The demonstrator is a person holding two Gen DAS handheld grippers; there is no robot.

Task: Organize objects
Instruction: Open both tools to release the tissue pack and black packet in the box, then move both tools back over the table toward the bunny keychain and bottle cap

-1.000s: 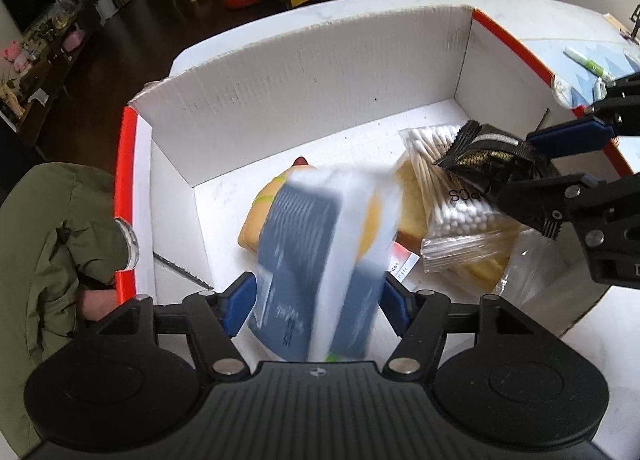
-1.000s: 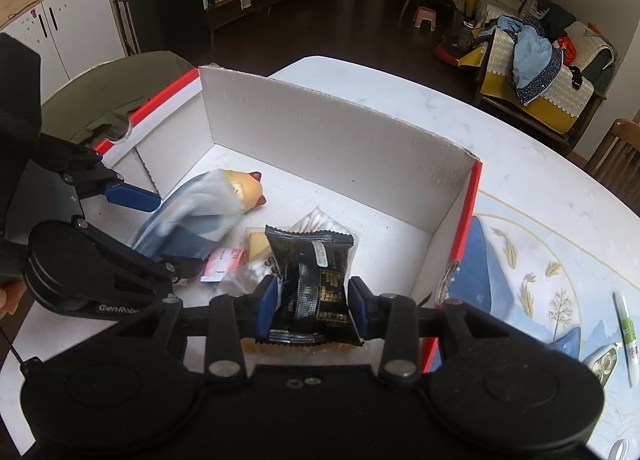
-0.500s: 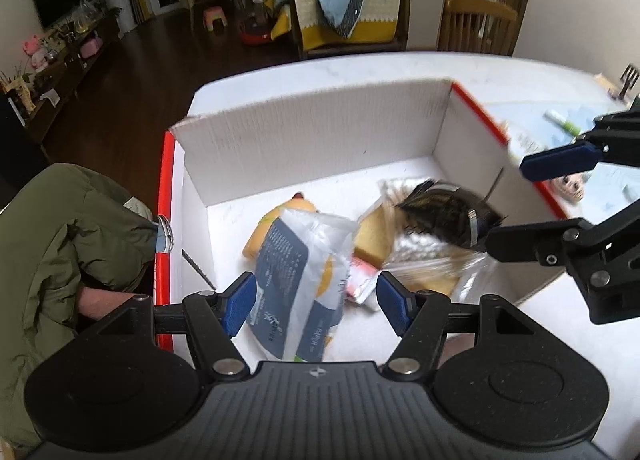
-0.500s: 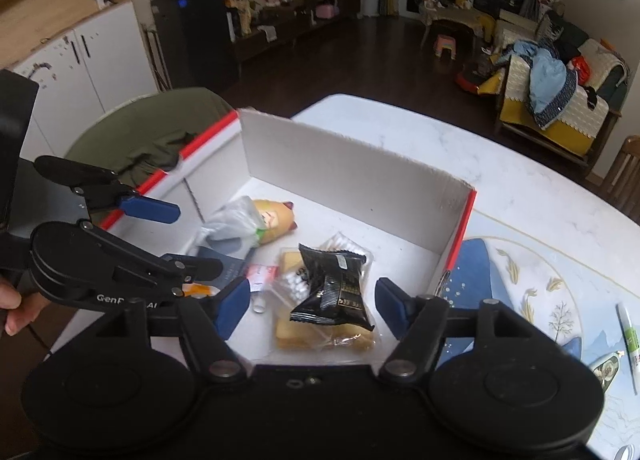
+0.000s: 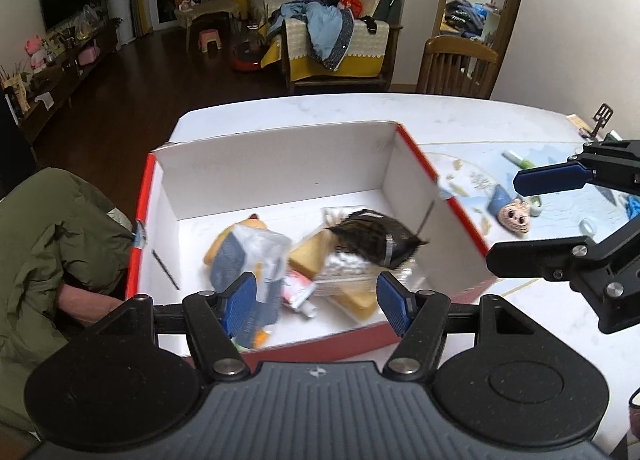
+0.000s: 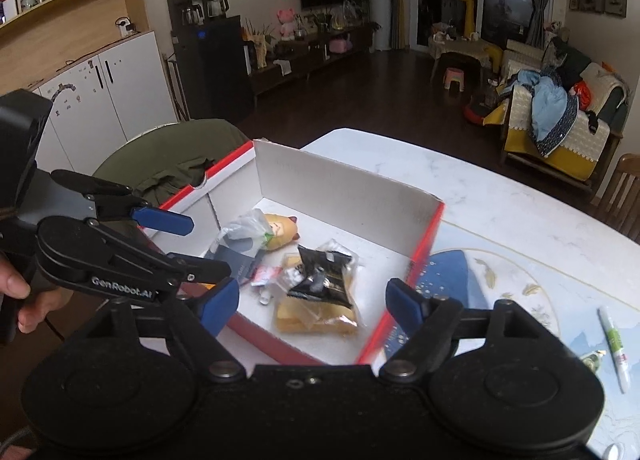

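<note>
**Black packet dropped in the box, both grippers empty**

Black snack packet [image 6: 322, 274] lies inside the box [image 6: 344, 195], atop the yellow bag, long axis running away toward the far wall. Right gripper [image 6: 312, 300] is opening, nothing between its jaws; left gripper [image 5: 316, 302] stands apart, empty. Best to lift clear of the rim before reaching for the tube [image 6: 614, 344] beyond.

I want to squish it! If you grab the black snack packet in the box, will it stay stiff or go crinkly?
Probably crinkly: the black snack packet looks like thin, puffy foil already creased in the middle. It seems light, since it sits on the bag of cotton swabs without flattening it. Its shiny skin may slip in a claw.
</note>
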